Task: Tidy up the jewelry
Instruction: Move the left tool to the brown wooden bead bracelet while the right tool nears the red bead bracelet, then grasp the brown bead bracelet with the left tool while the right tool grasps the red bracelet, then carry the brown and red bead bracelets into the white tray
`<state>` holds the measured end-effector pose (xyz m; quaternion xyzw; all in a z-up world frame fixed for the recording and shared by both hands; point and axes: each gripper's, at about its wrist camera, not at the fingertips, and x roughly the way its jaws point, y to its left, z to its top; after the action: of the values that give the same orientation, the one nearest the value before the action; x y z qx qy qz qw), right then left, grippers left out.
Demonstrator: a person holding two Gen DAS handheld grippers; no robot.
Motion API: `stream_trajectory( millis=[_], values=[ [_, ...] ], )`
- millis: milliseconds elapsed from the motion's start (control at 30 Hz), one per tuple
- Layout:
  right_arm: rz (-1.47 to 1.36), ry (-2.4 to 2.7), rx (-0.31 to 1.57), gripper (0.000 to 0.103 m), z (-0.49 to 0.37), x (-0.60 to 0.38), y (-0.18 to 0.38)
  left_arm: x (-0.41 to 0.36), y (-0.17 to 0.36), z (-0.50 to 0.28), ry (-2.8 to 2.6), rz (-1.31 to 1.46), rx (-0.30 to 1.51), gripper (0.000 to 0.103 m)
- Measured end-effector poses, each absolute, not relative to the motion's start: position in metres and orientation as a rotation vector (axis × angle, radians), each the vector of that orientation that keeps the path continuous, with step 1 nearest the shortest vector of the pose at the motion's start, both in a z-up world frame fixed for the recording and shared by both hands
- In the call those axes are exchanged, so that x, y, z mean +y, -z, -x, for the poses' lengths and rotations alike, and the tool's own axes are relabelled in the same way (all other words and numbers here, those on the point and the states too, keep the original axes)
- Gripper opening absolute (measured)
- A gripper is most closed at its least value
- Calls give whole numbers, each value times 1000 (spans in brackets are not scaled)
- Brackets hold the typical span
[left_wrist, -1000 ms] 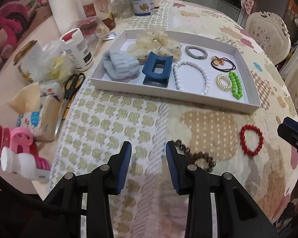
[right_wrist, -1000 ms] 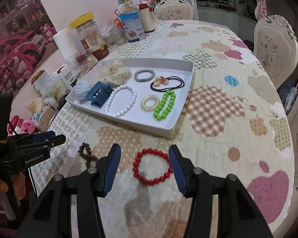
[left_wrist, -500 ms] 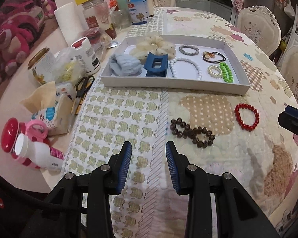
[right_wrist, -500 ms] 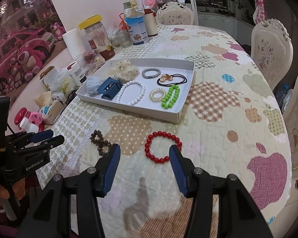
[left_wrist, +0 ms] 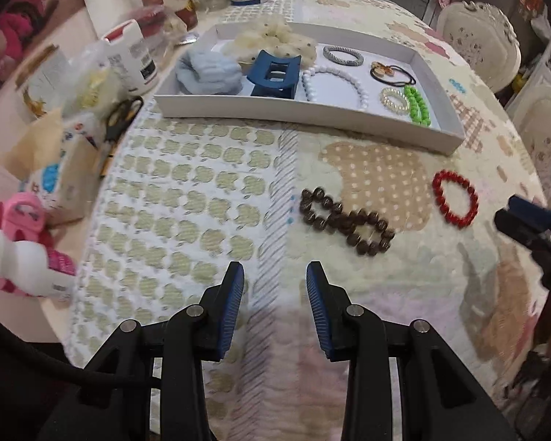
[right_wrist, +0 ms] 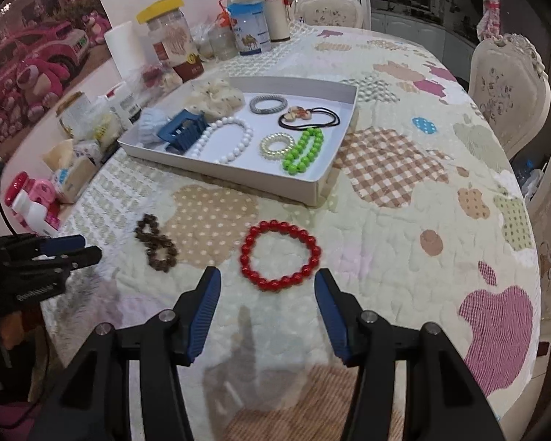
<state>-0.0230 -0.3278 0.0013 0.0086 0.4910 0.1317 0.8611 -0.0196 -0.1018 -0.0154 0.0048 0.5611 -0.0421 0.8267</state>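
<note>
Six bracelets (right_wrist: 278,255), two scrunchies (right_wrist: 216,96), one hair clip (right_wrist: 183,132), one tray (right_wrist: 314,183).

Red bead bracelet (right_wrist: 280,255), brown bead bracelet (right_wrist: 157,242), white tray (right_wrist: 312,187), apple-print quilt (right_wrist: 404,220).

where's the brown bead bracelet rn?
The brown bracelet lies loose on the tablecloth in front of the white tray, twisted into a figure eight, left of the red bracelet. In the left wrist view it sits just ahead-right of the open left gripper.

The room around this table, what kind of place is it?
Probably a home dining room: a quilted tablecloth covers the table, ornate upholstered chairs stand around it, and food jars crowd one end.
</note>
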Motion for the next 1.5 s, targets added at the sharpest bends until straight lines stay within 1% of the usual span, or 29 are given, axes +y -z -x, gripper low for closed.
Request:
stream_trajectory(
  millis=[567,767,967,1033,1067,1100,1133,1167,1333,1500],
  values=[
    [11,-264,1084,56,-22,-340,30,-105,38,-33,117,149,1269,26],
    [39,-269,1091,54,-30,-339,38,-111,44,-40,112,127,1282,26],
    [53,-268,1068,42,-34,-341,41,-115,45,-43,119,101,1278,26],
    [58,-267,1061,31,-35,-341,42,-118,46,-44,125,81,1269,26],
    [58,-267,1056,29,-36,-342,42,-119,46,-44,130,76,1268,25],
    [53,-269,1054,22,-36,-344,42,-119,46,-45,135,79,1267,19],
    [42,-276,1055,10,-37,-345,42,-119,45,-45,144,87,1268,11],
    [25,-284,1058,10,-38,-346,42,-120,47,-47,157,96,1281,2],
    [-33,-310,1042,10,-32,-349,33,-118,42,-44,192,136,1287,0],
    [-59,-339,992,10,-24,-349,7,-117,17,-40,221,143,1233,0]
  ],
)
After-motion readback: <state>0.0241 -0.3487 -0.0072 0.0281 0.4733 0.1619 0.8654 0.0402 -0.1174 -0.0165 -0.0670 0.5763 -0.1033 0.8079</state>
